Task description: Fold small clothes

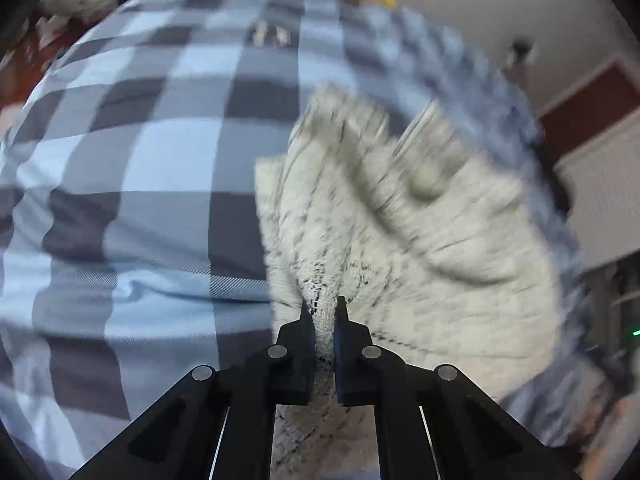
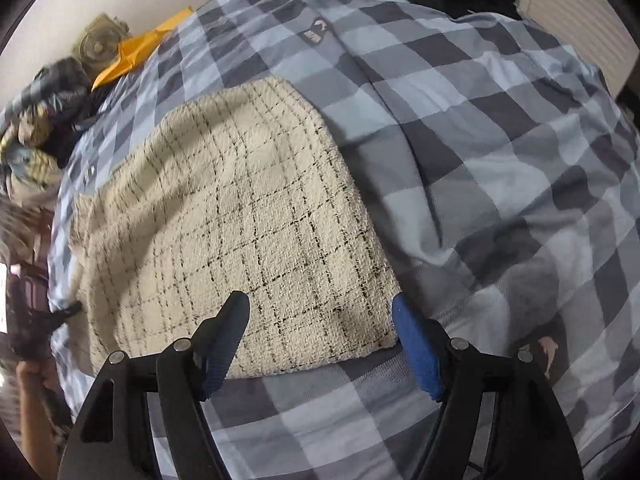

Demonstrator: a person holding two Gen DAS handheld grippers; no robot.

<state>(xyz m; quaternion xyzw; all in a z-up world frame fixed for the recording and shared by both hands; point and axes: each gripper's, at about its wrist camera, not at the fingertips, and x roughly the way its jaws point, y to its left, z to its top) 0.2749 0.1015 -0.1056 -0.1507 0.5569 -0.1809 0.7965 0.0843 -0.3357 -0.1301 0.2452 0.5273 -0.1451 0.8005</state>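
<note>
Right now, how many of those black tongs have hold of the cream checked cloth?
1. The left tongs are shut on an edge of the cream checked cloth. The right tongs are open over its near edge, gripping nothing.

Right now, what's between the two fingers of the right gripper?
In the right wrist view, the right gripper is open, and the near edge of the cream cloth lies between its fingers, on the checked bedding.

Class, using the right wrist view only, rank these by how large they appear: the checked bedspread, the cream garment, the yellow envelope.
1. checked bedspread, filling most of the view.
2. cream garment, lying flat on it.
3. yellow envelope, though it lies farthest from the camera, so its true size is unsure.
</note>
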